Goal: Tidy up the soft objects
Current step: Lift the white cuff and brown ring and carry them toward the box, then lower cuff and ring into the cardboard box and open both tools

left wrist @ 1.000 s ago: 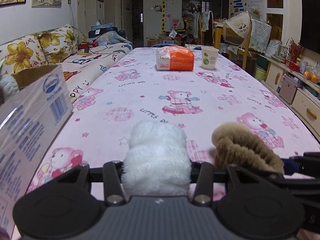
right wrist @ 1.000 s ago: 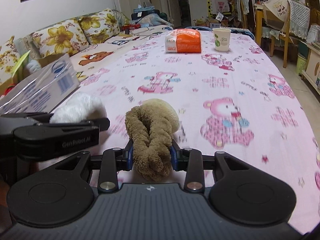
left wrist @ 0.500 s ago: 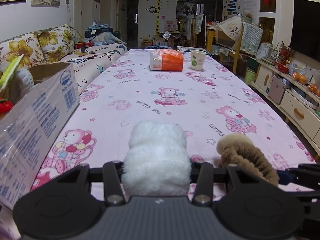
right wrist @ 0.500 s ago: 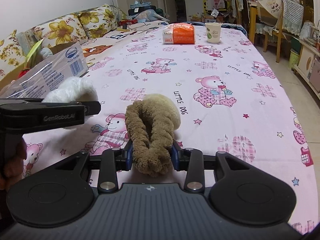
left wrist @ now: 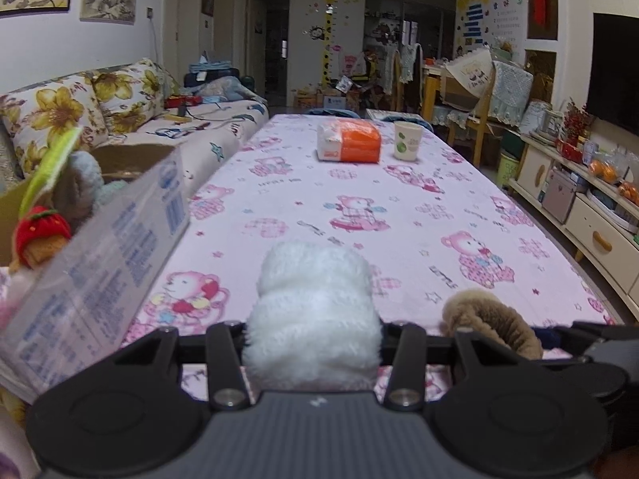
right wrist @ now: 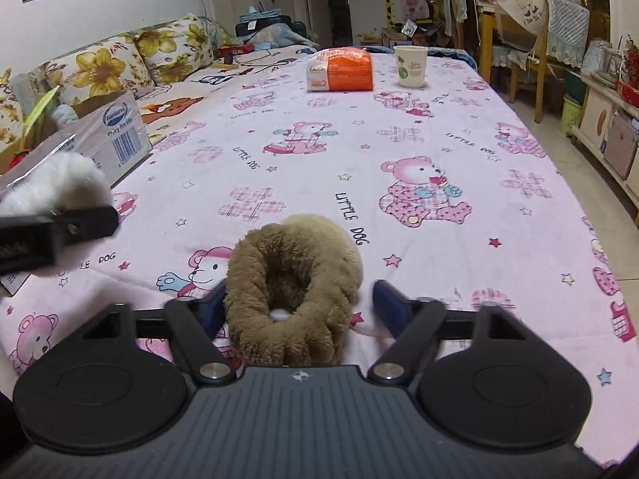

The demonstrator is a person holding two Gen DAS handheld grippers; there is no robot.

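Observation:
My left gripper (left wrist: 313, 335) is shut on a white fluffy soft toy (left wrist: 313, 311) and holds it above the pink tablecloth. The toy also shows at the left of the right wrist view (right wrist: 56, 183). My right gripper (right wrist: 295, 307) is open; its blue pads stand apart from a brown plush toy (right wrist: 293, 291) that rests between them. The brown toy shows at the lower right of the left wrist view (left wrist: 491, 319). A cardboard box (left wrist: 100, 255) with soft toys in it stands at the left, next to the white toy.
A pink bear-print tablecloth (right wrist: 419, 151) covers the long table. An orange tissue pack (right wrist: 339, 70) and a paper cup (right wrist: 410, 66) stand at the far end. A floral sofa (left wrist: 80, 119) runs along the left. Cabinets (left wrist: 591, 219) line the right.
My right gripper has opened and let go of the brown plush toy. Both grippers have drawn back along the table. The left one still holds the white toy.

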